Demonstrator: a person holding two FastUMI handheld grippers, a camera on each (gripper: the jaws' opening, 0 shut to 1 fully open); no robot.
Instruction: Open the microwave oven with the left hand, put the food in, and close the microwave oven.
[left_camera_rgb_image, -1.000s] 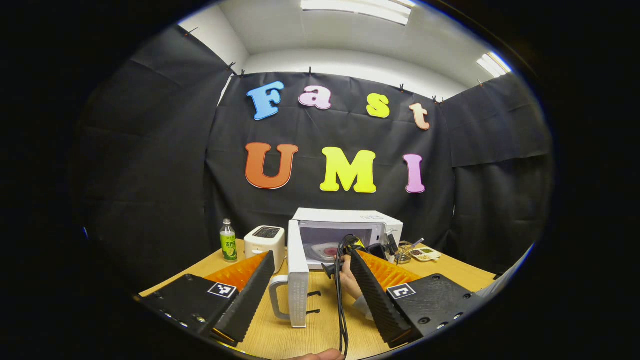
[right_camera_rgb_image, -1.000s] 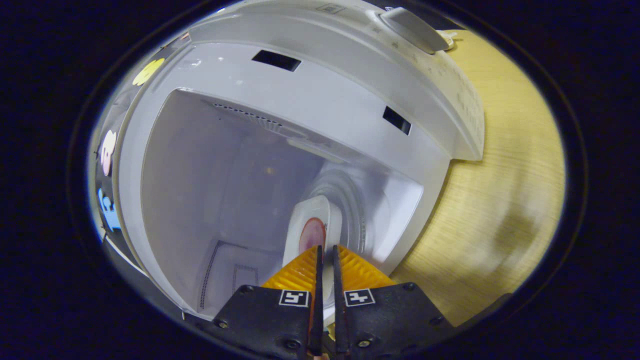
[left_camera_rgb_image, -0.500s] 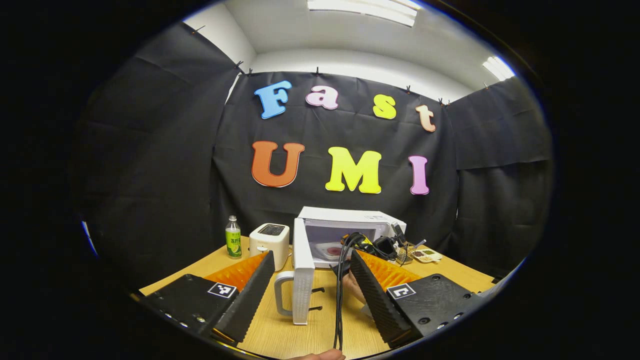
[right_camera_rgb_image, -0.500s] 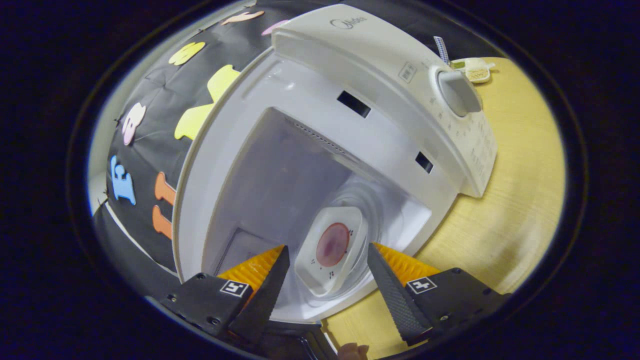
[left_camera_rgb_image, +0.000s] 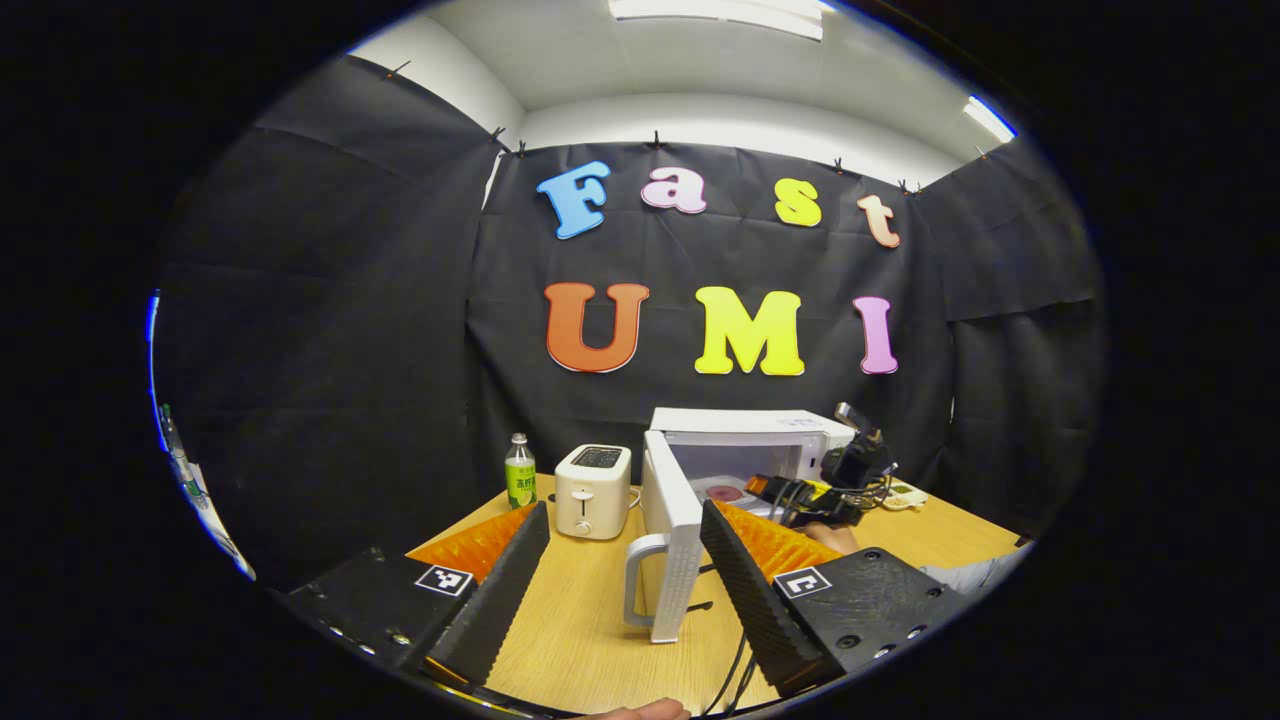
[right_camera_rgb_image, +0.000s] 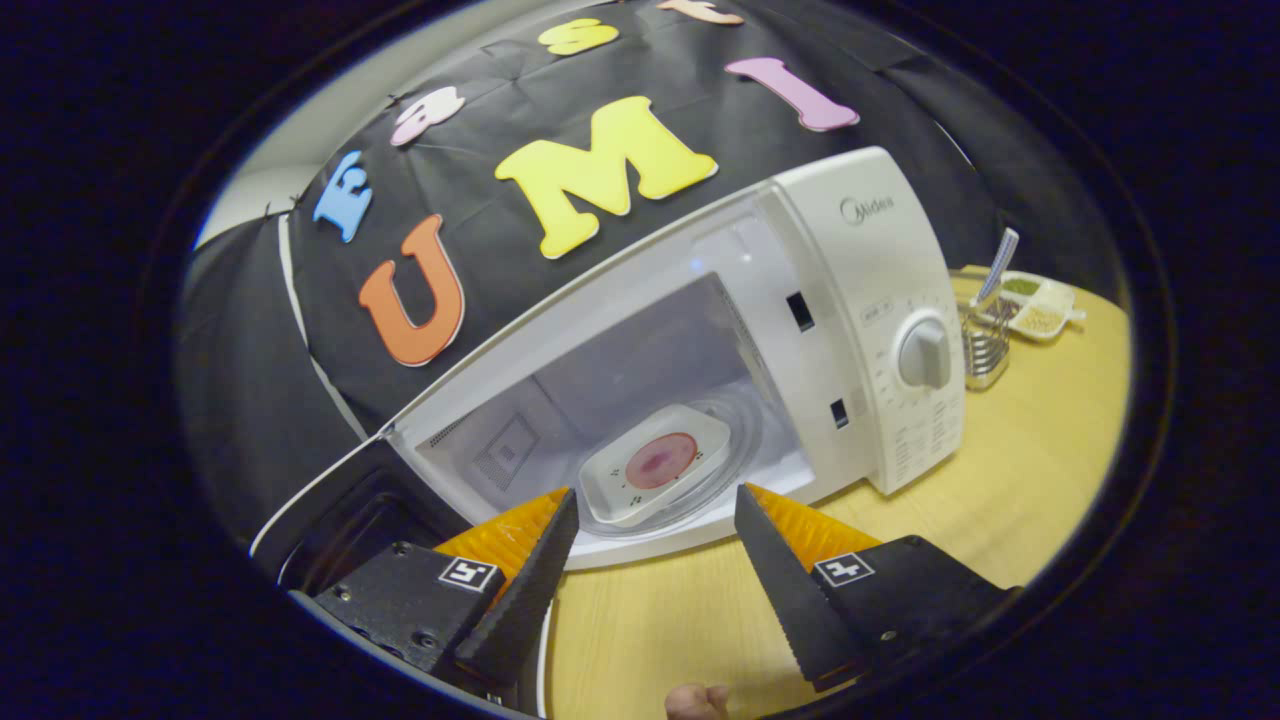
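- Microwave (right_camera_rgb_image: 860, 300) sits on the wooden table (right_camera_rgb_image: 1000, 500), door (left_camera_rgb_image: 672, 535) swung wide open; in left gripper view the door is seen edge-on w/ its handle (left_camera_rgb_image: 638, 580) facing the camera.
- Food: white square dish (right_camera_rgb_image: 655, 470) w/ a reddish round patch in the middle, lying inside the microwave on the glass turntable (right_camera_rgb_image: 740, 450), near the front of the cavity. Also visible in left gripper view through the opening (left_camera_rgb_image: 727, 492).
- Right gripper (right_camera_rgb_image: 650, 520): fingers spread apart, holding nothing, out in front of the microwave opening; dish sits between the two tips in the view but apart from them, farther in.
- Left gripper (left_camera_rgb_image: 625, 540): fingers apart, nothing between them but air; door and handle lie beyond the tips, not touching.
- In left gripper view the right gripper (left_camera_rgb_image: 800, 495) w/ its cables shows in front of the microwave, a sleeve (left_camera_rgb_image: 960, 575) behind it.
- Left of the microwave: white toaster (left_camera_rgb_image: 592, 477), then a green-label bottle (left_camera_rgb_image: 519, 472).
- Right of the microwave: wire holder (right_camera_rgb_image: 985, 345) w/ a utensil, and a small divided tray (right_camera_rgb_image: 1035, 305) beyond it.
- Microwave dial (right_camera_rgb_image: 925, 352) on the front panel.
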